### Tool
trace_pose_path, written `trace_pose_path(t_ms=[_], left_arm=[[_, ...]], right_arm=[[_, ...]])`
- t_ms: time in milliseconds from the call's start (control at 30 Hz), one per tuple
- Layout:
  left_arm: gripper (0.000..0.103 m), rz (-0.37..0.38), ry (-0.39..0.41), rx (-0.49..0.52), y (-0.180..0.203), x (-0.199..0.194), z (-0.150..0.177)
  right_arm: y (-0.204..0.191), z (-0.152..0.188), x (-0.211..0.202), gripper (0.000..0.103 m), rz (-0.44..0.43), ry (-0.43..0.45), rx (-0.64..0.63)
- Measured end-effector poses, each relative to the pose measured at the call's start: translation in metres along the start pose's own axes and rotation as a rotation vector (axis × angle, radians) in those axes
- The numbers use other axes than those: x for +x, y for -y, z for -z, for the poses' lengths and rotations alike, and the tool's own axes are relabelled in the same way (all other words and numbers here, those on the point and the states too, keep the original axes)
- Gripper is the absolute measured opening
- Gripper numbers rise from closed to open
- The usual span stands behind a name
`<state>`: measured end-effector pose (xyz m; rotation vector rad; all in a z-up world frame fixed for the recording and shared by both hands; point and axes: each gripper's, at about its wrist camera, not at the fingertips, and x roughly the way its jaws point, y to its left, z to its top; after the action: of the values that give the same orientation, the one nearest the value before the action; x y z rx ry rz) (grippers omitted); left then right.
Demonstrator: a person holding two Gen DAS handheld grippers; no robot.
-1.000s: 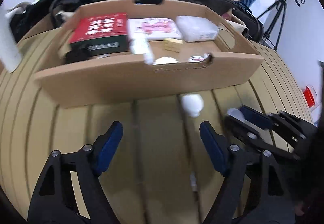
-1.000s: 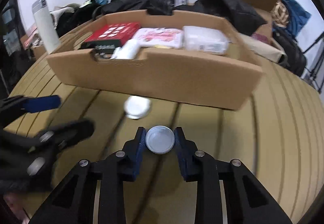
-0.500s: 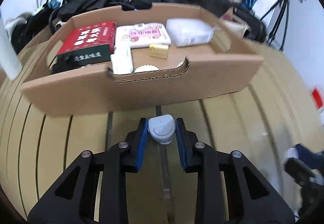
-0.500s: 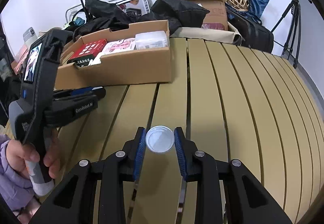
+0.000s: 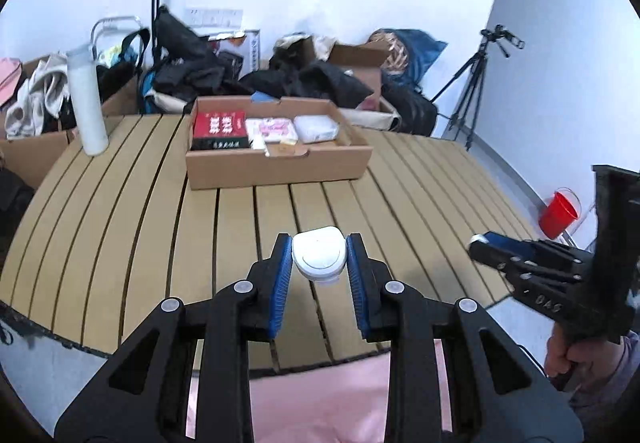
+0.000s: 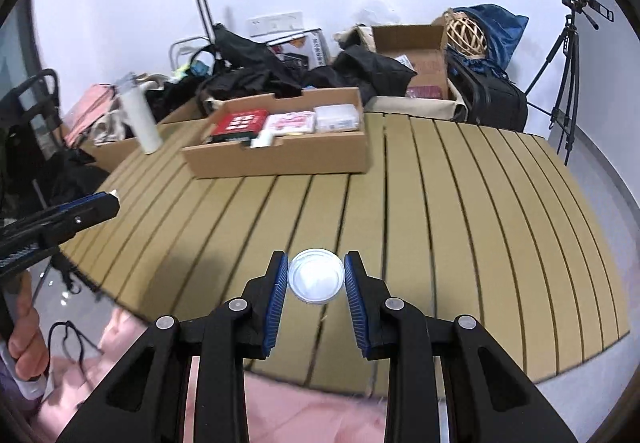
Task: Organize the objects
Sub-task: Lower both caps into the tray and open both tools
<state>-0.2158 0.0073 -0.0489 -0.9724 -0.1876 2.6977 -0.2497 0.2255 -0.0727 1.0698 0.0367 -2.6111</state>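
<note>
Both grippers grip: left gripper point(image 5: 319, 257) white case point(image 5: 319, 258) (broad face up), right gripper point(image 6: 316, 277) round lid point(image 6: 316, 275).

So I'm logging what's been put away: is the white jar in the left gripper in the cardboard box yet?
Out. The white jar sits pinched in the left gripper, over the slatted table, well short of the cardboard box.

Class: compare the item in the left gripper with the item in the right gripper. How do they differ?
The white case in the left gripper is opaque with rounded corners; the clear lid in the right gripper is round, flat and see-through. Both are small, pale and clamped between blue pads.
</note>
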Motion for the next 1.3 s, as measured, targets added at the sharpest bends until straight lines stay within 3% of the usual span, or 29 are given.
trace_pose_path(t_ms=[133,200,367,500,567,667,867,967,1033,1100,1167,1233,1300], left_arm=[[0.024,0.023,0.005,-0.006,0.004,-0.001,-0.005],[0.024,0.076,0.011,-0.006,0.004,0.004,-0.017],[0.024,0.16,0.04,0.082,0.01,0.051,-0.065],[0.024,0.19,0.002,0.095,0.007,0.123,-0.11],[0.024,0.188,-0.06,0.064,-0.002,0.178,-0.127],[0.024,0.153,-0.152,0.003,-0.016,0.253,-0.134],[0.024,0.108,-0.222,-0.058,-0.022,0.323,-0.125],[0.025,0.086,-0.231,-0.051,-0.023,0.327,-0.124],[0.032,0.098,-0.218,-0.071,-0.029,0.321,-0.126],[0.042,0.094,-0.205,-0.079,-0.035,0.306,-0.127],[0.043,0.071,-0.186,-0.077,-0.044,0.286,-0.13],[0.043,0.042,-0.169,-0.072,-0.055,0.261,-0.133],[0.056,-0.013,-0.14,-0.058,-0.069,0.227,-0.14]], right_arm=[[-0.015,0.002,-0.01,0.032,-0.011,0.012,-0.034],[-0.018,-0.002,-0.013,0.032,-0.017,0.025,-0.045],[-0.005,-0.049,0.009,0.032,-0.103,0.067,-0.053],[0.009,-0.111,0.066,0.032,-0.105,0.045,-0.069],[0.022,-0.15,0.107,0.032,-0.122,0.032,-0.042],[0.043,-0.196,0.179,0.032,-0.121,-0.059,0.019],[0.065,-0.218,0.277,0.032,-0.048,-0.198,0.03],[0.069,-0.21,0.3,0.032,-0.075,-0.243,0.06],[0.072,-0.206,0.301,0.036,-0.078,-0.226,0.075],[0.072,-0.206,0.298,0.046,-0.069,-0.211,0.076],[0.072,-0.208,0.288,0.067,-0.084,-0.196,0.08],[0.072,-0.213,0.273,0.067,-0.079,-0.171,0.082],[0.071,-0.218,0.252,0.067,-0.077,-0.153,0.077]])
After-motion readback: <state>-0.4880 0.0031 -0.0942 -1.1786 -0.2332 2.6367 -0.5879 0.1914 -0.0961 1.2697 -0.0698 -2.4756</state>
